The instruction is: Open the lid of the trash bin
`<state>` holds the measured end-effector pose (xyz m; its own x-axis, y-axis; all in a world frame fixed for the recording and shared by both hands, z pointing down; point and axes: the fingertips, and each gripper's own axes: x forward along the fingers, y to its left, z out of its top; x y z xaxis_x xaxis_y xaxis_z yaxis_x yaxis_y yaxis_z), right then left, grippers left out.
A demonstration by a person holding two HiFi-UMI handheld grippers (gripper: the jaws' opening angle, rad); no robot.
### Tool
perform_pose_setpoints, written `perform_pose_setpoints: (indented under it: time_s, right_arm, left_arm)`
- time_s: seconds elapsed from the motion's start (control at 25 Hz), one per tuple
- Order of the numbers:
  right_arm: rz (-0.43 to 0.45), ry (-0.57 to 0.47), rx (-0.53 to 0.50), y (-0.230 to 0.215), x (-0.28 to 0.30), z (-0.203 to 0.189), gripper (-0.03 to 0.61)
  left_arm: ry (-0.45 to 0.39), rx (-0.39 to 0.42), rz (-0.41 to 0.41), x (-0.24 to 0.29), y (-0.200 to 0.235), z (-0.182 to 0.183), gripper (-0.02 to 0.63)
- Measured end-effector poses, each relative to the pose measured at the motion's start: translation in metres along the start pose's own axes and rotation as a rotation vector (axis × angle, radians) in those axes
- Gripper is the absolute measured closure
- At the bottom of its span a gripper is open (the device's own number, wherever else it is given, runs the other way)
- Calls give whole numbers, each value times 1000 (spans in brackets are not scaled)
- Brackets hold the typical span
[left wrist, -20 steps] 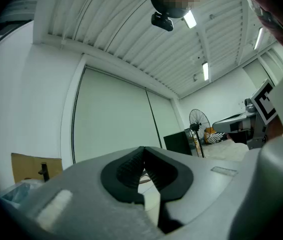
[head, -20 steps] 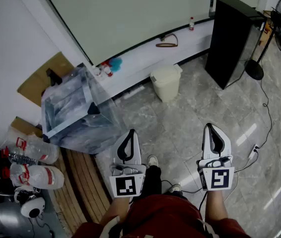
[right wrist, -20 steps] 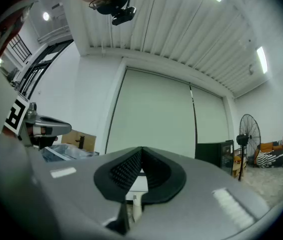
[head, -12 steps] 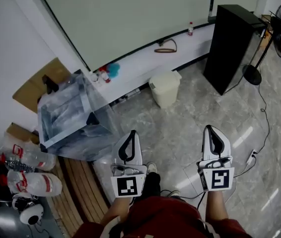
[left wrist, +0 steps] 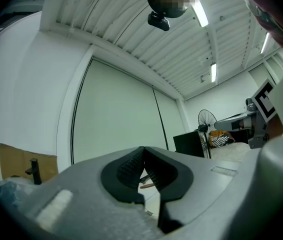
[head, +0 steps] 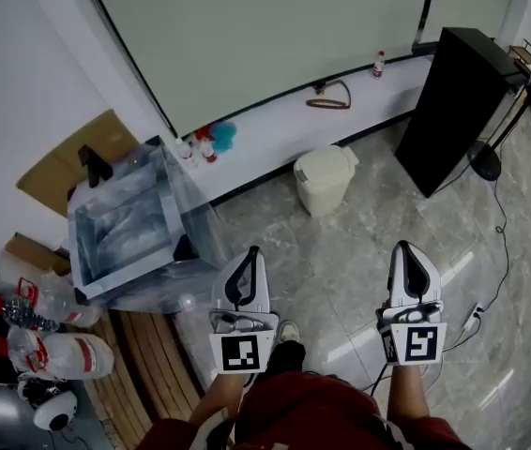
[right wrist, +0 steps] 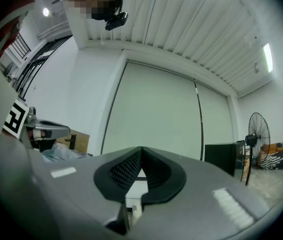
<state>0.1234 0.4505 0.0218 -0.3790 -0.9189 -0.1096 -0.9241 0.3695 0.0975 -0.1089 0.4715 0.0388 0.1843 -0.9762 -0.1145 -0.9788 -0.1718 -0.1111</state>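
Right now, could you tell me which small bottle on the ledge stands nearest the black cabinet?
The lone bottle at the ledge's right end; the others cluster beside the blue object.

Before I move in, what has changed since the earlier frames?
Only the head view shifted: the trash bin sits slightly lower and rightward. Nothing taken hold of. The left gripper and right gripper stay low, jaws together, empty; lid stays shut.

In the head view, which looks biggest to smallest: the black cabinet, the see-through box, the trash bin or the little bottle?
1. The black cabinet and the see-through box look about alike. The box is nearer the camera, so I won't rank them.
2. The trash bin.
3. The little bottle.
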Motion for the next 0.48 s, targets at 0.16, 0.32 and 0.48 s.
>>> perform_pose_setpoints:
  time_s: [0.16,0.32,0.48]
  right_arm:
    - [15,8,-26,16,37,-5,578]
    - [-17,39,-34,23,65,-14,578]
    - [-38,21,-42,24,84,-14,578]
  left_arm:
    - [6,-2,-2,23,28,-11,611]
    - [-1,-1,-12,46,53,-19,611]
    - [-9,6,-29,65,69,-27,611]
